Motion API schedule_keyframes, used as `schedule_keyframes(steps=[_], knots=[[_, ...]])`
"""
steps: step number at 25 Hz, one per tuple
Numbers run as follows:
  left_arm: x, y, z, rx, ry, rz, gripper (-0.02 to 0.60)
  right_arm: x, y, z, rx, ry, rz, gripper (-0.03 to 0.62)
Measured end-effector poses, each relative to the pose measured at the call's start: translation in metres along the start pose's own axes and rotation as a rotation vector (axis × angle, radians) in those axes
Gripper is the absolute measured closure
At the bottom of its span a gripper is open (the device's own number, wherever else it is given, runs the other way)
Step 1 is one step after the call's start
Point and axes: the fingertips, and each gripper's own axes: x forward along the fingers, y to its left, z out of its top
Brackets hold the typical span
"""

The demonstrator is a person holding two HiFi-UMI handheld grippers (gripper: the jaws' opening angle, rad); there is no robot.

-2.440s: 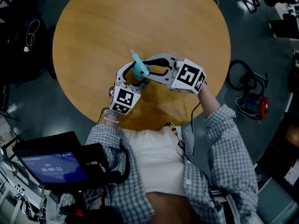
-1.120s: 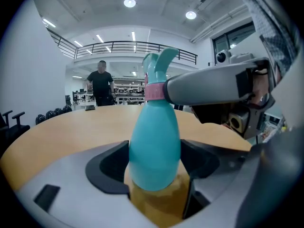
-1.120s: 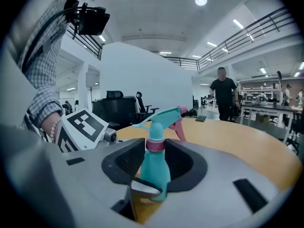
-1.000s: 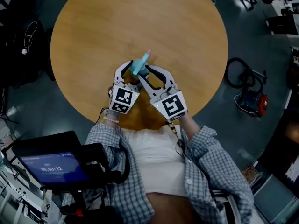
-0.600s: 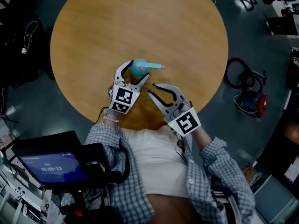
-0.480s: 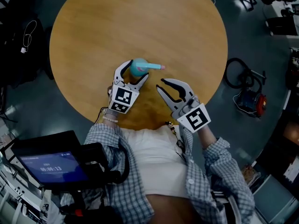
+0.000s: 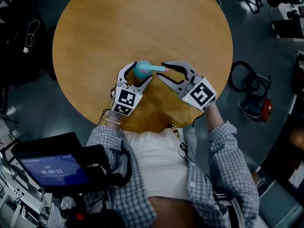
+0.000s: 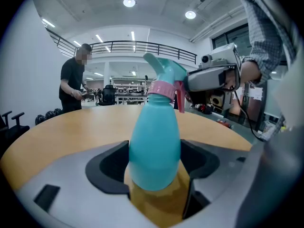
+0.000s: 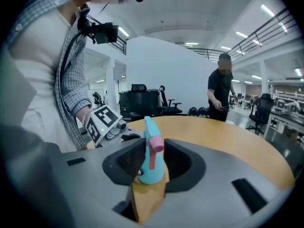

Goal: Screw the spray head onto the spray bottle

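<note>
Teal spray bottle (image 8: 154, 146), spray head (image 8: 164, 72) on top

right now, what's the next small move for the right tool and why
Probably close the right tool on the spray head and twist: its jaws have just been opening, the head sits between them ungripped, and the left tool clamps the spray bottle.

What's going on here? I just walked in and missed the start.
A person is screwing a spray head onto a bottle on the table. The left gripper clamps the bottle. The right gripper has the spray head between its jaws, which have just been opening, apparently repositioning for a turn.
</note>
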Motion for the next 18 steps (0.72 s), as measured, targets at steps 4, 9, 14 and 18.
schedule_keyframes(steps=[4, 9, 14, 18], knots=[[0.001, 0.000, 0.000, 0.000, 0.001, -0.001, 0.235, 0.004, 0.008, 0.010, -0.078, 0.016, -0.026, 0.520], [0.000, 0.001, 0.000, 0.007, 0.003, 0.000, 0.235, 0.008, 0.014, 0.017, -0.096, 0.085, -0.110, 0.525], [0.002, 0.000, 0.000, 0.011, 0.006, -0.003, 0.235, 0.014, 0.031, 0.020, -0.087, 0.071, -0.037, 0.525], [0.002, -0.001, 0.001, 0.015, 0.005, -0.008, 0.235, 0.005, 0.035, 0.021, -0.012, 0.041, 0.076, 0.461]])
